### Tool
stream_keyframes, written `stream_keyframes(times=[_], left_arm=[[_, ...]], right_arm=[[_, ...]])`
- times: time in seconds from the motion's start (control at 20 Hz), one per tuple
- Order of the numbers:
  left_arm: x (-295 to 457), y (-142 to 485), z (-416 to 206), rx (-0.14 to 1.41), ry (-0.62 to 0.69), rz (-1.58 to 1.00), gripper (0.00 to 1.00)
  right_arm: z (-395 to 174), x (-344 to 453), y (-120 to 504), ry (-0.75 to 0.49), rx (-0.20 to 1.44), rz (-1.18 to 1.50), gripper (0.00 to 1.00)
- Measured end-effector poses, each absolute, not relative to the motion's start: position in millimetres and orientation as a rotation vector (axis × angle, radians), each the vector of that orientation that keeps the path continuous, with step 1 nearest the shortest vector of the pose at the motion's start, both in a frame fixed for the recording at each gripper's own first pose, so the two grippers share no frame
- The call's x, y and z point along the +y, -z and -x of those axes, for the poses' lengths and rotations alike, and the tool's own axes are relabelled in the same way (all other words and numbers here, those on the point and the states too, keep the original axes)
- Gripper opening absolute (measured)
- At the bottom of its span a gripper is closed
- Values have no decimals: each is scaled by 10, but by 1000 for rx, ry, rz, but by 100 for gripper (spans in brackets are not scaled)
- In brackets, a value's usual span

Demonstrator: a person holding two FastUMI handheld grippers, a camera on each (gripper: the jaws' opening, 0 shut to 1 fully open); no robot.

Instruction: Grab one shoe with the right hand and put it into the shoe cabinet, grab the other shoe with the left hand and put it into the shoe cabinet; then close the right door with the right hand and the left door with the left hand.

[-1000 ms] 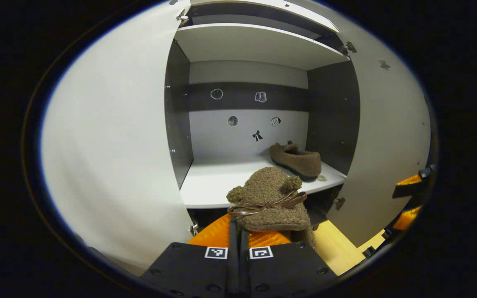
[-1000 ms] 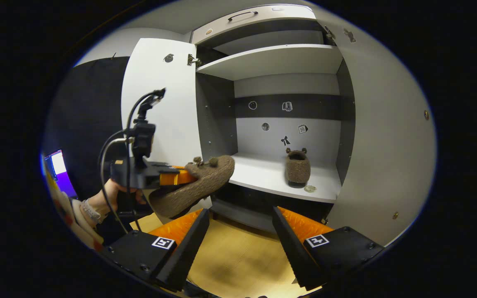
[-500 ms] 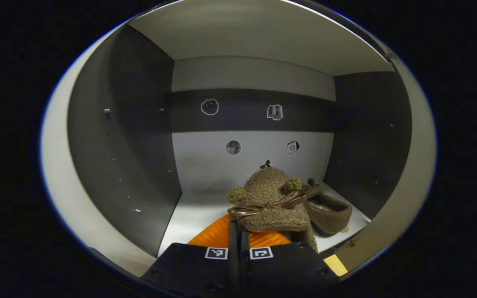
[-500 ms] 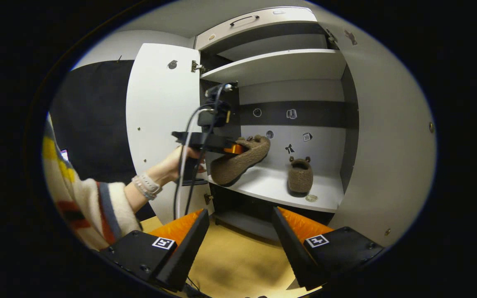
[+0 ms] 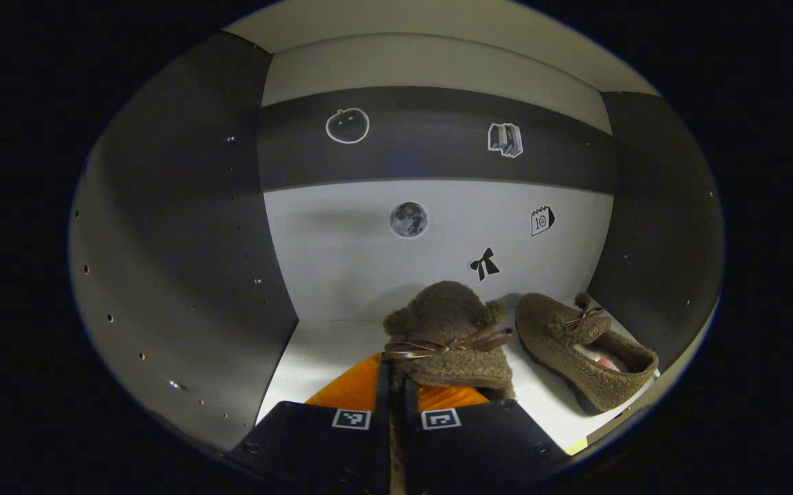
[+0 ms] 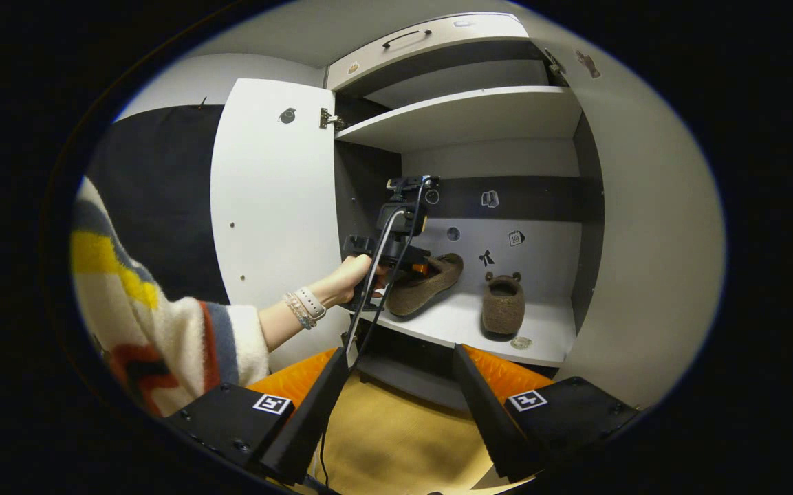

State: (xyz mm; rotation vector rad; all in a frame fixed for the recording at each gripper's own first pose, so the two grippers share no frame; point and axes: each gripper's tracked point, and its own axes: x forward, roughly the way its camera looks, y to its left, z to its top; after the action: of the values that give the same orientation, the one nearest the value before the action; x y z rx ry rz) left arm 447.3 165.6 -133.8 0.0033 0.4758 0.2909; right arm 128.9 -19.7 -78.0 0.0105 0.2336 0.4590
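Our left tongs (image 5: 394, 385) are pinching the heel rim of a brown fleece slipper (image 5: 448, 333), its bow and pompoms facing away from us, and they now reach deep inside the shoe cabinet (image 6: 461, 117). A second ago this slipper hung outside, in front of the shelf edge; now the cabinet's back wall and dark side panels surround it, and it sits low over the white shelf (image 5: 317, 350), toward the middle. Whether the sole already touches the shelf we cannot tell from either view. In the right gripper view the same slipper (image 6: 427, 282) is tilted, toe pointing inward, with the left tongs (image 6: 406, 265) and the hand (image 6: 351, 275) holding them at the shelf's left front.

Just to its right lies the other slipper (image 5: 585, 347), resting on the shelf with its opening toward the front, near but apart from the held one. In the right gripper view it stands at the shelf's right end (image 6: 503, 306).

Our right tongs (image 6: 399, 385) hang spread wide and empty outside the cabinet, above the wooden floor (image 6: 403, 440).

Both doors are open: the left door (image 6: 269, 206) swung out on the left, the right door (image 6: 650, 240) swung out on the right.

We judge the first slipper as delivered and the second nearly so: we need to lower it, let go and draw back before the doors can be shut.
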Motion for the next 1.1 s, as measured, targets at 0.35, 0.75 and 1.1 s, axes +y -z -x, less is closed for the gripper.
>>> stream_keyframes(times=[0.35,0.75,1.1], left_arm=[[1672,1334,-4374,497,-273,-61,70],[1239,673,-3648,304,-158,-89,97],[433,-189,-2196,-47,4,-64,100]], right_arm=[[-1258,-175,724,-435,225,-34,99],[-1049,-39,552,-422,182,-43,98],[-729,-41,128,-352,63,-20,98]])
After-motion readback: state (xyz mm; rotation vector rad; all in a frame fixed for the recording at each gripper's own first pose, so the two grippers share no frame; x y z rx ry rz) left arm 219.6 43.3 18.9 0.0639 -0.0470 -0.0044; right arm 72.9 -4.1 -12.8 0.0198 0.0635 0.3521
